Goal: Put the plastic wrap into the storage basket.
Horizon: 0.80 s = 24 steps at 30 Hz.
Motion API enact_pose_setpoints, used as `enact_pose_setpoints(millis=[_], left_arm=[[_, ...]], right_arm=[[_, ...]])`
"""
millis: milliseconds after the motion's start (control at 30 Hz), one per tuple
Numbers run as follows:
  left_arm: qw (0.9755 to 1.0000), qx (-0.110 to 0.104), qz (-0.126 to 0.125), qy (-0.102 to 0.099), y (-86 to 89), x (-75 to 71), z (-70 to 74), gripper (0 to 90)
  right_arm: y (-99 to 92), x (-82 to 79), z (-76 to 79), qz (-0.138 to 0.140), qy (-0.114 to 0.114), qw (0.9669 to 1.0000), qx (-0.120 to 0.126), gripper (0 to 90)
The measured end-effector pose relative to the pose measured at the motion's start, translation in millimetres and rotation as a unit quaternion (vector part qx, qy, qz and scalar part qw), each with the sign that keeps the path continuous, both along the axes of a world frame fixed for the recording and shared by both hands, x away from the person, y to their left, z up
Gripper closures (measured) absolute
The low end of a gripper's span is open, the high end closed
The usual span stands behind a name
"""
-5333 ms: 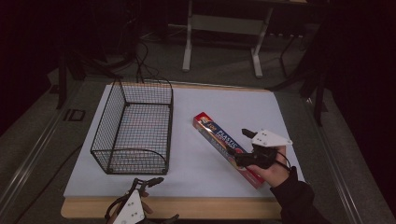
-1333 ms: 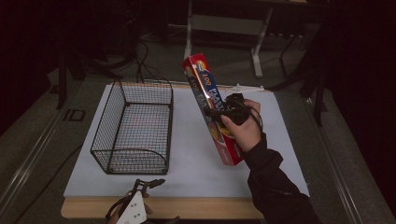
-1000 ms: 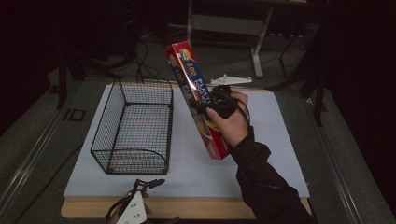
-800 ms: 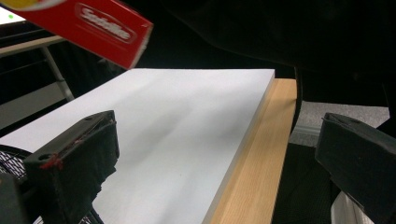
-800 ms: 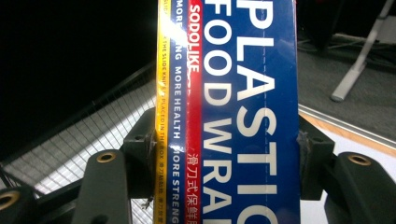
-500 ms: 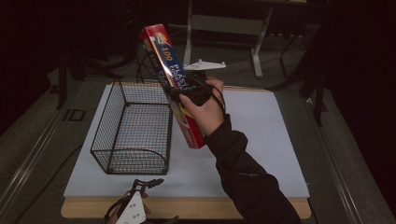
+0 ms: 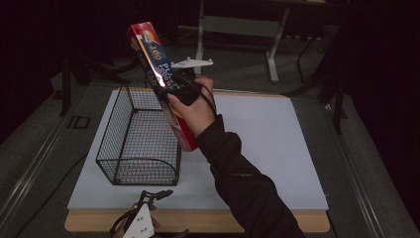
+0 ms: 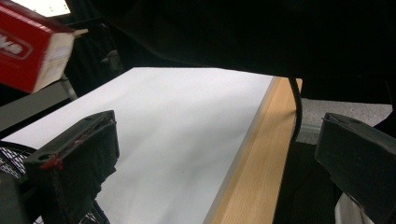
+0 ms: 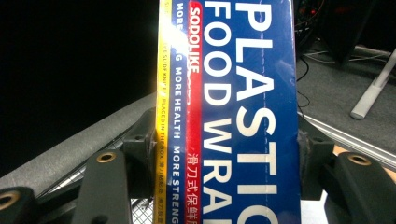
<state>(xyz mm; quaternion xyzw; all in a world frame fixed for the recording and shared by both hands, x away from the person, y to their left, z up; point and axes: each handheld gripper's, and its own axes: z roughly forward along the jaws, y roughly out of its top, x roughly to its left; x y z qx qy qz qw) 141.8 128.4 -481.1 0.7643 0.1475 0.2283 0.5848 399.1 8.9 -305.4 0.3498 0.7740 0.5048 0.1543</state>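
Observation:
A long red and blue plastic food wrap box (image 7: 161,79) is held up, tilted, over the right wall of the black wire basket (image 7: 136,136). My right gripper (image 7: 177,89) is shut on the box's middle; in the right gripper view the box (image 9: 229,112) stands clamped between the two jaws. At the table's front edge my left gripper (image 7: 148,208) rests open with nothing between its jaws. The left gripper view looks across the white mat (image 8: 173,140), and the red lower end of the box (image 8: 32,51) shows at the upper left.
The white mat (image 7: 277,148) covers a wooden table (image 7: 198,223) whose front edge shows. The basket stands on the mat's left half. A dark sleeve (image 7: 242,188) reaches across the middle. A metal table frame (image 7: 237,29) stands behind on the dark floor.
My right gripper took the box from the mat's right side, lifted it and carried it left; it now hangs tilted over the basket's right wall. The left gripper has stayed put.

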Motion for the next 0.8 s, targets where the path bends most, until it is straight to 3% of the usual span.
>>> enact_pose_setpoints(millis=[400, 600, 800], left_arm=[[0.9999, -0.005, 0.009, -0.008, 1.8, -5.1, 2.5, 0.1], [0.9999, -0.005, 0.010, -0.007, 3.4, -5.7, 2.5, 0.1], [0.9999, -0.004, 0.011, -0.007, 3.8, -6.6, 2.3, 0.1]], right_arm=[[37.2, 8.3, -16.4, 0.016, 0.003, 0.9998, 0.011, 39.1], [56.8, 14.0, -38.4, 0.011, 0.013, 0.9998, 0.011, 39.1], [72.4, 16.7, -62.5, 0.003, 0.039, 0.9990, 0.021, 39.1]])
